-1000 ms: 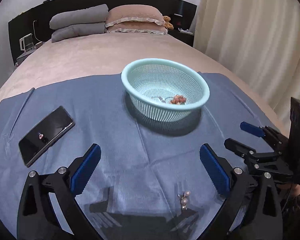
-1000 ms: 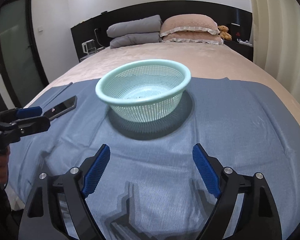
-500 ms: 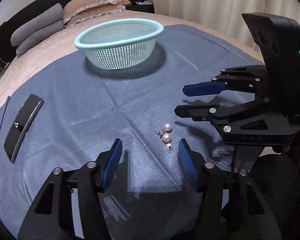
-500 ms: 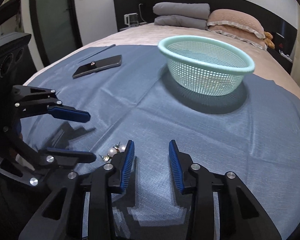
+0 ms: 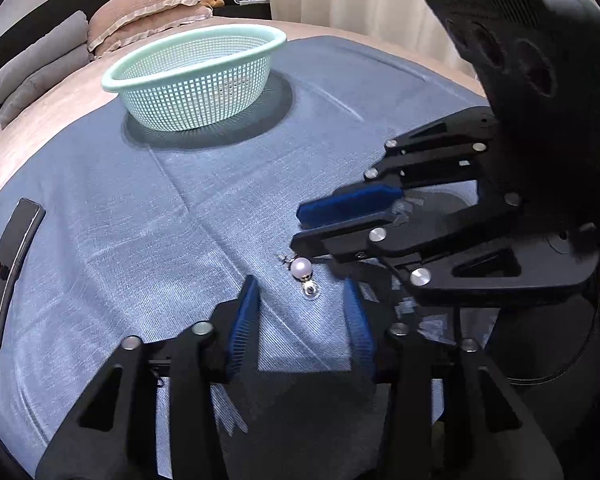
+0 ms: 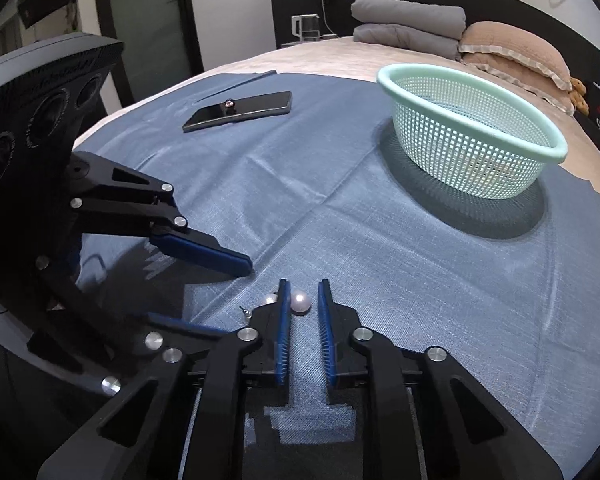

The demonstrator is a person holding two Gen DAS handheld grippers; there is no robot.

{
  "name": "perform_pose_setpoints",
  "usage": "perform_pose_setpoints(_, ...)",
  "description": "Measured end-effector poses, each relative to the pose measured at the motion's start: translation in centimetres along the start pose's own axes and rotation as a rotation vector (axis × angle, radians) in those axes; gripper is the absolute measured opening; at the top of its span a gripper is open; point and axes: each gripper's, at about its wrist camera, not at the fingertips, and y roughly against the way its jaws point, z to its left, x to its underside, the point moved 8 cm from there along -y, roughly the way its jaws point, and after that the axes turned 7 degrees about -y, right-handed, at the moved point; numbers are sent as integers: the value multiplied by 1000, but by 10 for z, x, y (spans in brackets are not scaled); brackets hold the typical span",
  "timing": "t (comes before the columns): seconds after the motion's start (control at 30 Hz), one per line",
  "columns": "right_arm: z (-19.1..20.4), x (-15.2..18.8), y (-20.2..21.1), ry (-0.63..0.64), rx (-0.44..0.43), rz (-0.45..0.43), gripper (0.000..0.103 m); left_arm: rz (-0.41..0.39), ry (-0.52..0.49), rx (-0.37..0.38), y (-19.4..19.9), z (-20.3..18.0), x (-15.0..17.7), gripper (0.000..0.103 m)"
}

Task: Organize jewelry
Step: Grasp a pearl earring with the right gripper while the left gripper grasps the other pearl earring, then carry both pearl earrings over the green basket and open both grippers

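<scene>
black phone (image 6: 240, 111), no legible writing

My claws are black with blue ribbed pads (image 5: 242, 328). Centre frame, white pearl earrings (image 5: 301, 268) lie on blue woven cloth (image 5: 140, 220); upper left, a mint-green mesh basket (image 5: 196, 80).

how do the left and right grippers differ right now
The left gripper has its fingers well apart and closing, pressing on nothing; the right gripper has its fingers nearly together on a pearl. The left gripper's fingers stop short of the second pearl, while the right gripper's tips already flank its pearl. Both are black with blue fingers and angle down at the blue cloth.
</scene>
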Motion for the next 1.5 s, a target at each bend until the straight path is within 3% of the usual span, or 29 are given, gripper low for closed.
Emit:
perform_pose_setpoints(0.03,1,2,0,9,8,3,9,4,6,-1,-2,3,1,28)
perform_pose_setpoints(0.07,1,3,-1,9,12,9,9,-1,17,26,-4,4,1,10)
perform_pose_setpoints(0.1,0,4,-1,0,9,6,9,-7,34,61,-4,4,1,8)
perform_pose_setpoints(0.3,-10,8,10,-56,34,-17,8,-6,-7,47,-5,-7,1,8)
perform_pose_setpoints(0.63,-22,20,26,-98,68,-5,5,-15,43,85,10,-5,12,8)
perform_pose_setpoints(0.87,-14,6,20,-96,47,2,9,-19,53,68,27,-7,26,8)
perform_pose_setpoints(0.97,-9,2,11,-86,30,26,20,-19,63,60,34,-6,33,8)
perform_pose_setpoints(1.07,-7,0,1,-80,36,55,22,-19,72,55,42,-4,40,8)
perform_pose_setpoints(1.37,-4,8,6,-60,45,47,11,-25,112,54,52,9,47,8)
perform_pose_setpoints(1.5,-14,11,18,-70,70,30,11,-39,139,76,54,17,37,8)
